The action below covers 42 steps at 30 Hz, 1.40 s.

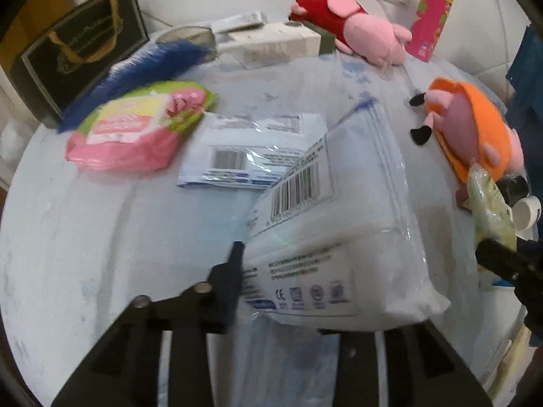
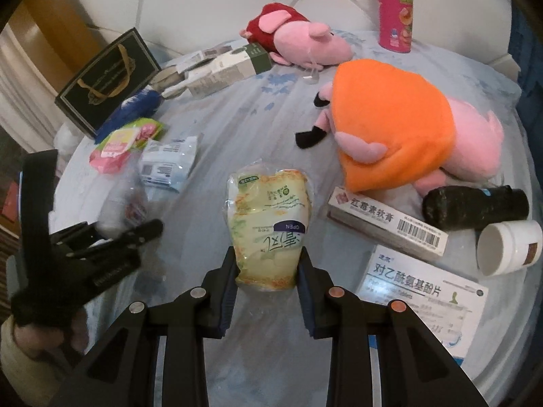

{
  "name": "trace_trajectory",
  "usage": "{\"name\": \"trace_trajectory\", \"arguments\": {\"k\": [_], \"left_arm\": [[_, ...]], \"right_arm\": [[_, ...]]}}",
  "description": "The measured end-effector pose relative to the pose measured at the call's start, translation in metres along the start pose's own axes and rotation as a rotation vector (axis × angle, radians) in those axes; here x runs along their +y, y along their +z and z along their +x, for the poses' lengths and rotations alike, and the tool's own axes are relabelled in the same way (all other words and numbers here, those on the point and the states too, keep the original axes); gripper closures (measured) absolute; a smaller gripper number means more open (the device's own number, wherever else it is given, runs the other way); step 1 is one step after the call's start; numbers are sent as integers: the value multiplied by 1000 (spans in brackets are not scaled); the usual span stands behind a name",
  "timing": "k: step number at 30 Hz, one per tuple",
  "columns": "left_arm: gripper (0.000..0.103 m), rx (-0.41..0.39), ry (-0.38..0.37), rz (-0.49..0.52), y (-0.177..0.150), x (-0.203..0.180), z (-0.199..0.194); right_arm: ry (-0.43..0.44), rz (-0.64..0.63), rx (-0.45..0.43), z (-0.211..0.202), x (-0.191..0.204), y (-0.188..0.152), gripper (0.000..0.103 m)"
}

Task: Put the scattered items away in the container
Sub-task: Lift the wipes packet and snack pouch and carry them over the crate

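Left wrist view: my left hand-held gripper (image 1: pixel 298 261) is clenched on a white pack (image 1: pixel 325 224) in slick film, lifted clear of the bed (image 1: pixel 85 237). Only one finger shows; the other is hidden under the pack, so I cannot judge how deep the hold is. The film could slide and the pack drop.

At 10 o'clock a black bag (image 1: pixel 81 44) stands at the bed's edge. I take it for the container, though its mouth is out of sight. A heavy drop could knock it over or miss the opening.

Right wrist view: my right hand-held gripper (image 2: pixel 268 268) is grasping a soft yellow pouch (image 2: pixel 271 210) by its near end, the rest pointing to 12 o'clock. It may sag or squeeze out of the pads.

The two grippers are near each other. If both swing towards the bag together, they could collide.

At 2 o'clock lies an orange plush (image 2: pixel 390 118), with boxes (image 2: pixel 387 224) at 3 o'clock, all loose on the bed.
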<state>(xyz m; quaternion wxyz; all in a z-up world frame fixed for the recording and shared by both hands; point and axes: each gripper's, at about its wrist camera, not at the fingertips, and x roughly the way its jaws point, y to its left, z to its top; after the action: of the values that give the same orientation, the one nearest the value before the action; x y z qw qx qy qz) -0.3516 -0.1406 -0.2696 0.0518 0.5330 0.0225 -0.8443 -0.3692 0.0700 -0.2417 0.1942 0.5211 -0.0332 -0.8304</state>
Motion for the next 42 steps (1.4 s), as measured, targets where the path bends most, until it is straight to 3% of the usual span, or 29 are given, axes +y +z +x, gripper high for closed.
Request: {"name": "trace_trajectory", "arguments": {"k": [8,21,28,34,42], "left_arm": [[75,-97,-36,40,3,-9,-62],[76,-245,-94,42,-6,-43,-161],[76,-321,-121,45,-15,-64,-211],[76,-382,-178,115,-21,-89,-250],[76,-453,-260,208,-26,-154,-297]], "right_arm": [[4,-41,-67,-40,27,0,71],[-20,-89,-212,-141,37,-9,71],[-88,-72,-313,-206,30,-24,71],[-148,-57,-400,-262,24,-37,71],[-234,-17,-520,-342,2,-60,71]]}}
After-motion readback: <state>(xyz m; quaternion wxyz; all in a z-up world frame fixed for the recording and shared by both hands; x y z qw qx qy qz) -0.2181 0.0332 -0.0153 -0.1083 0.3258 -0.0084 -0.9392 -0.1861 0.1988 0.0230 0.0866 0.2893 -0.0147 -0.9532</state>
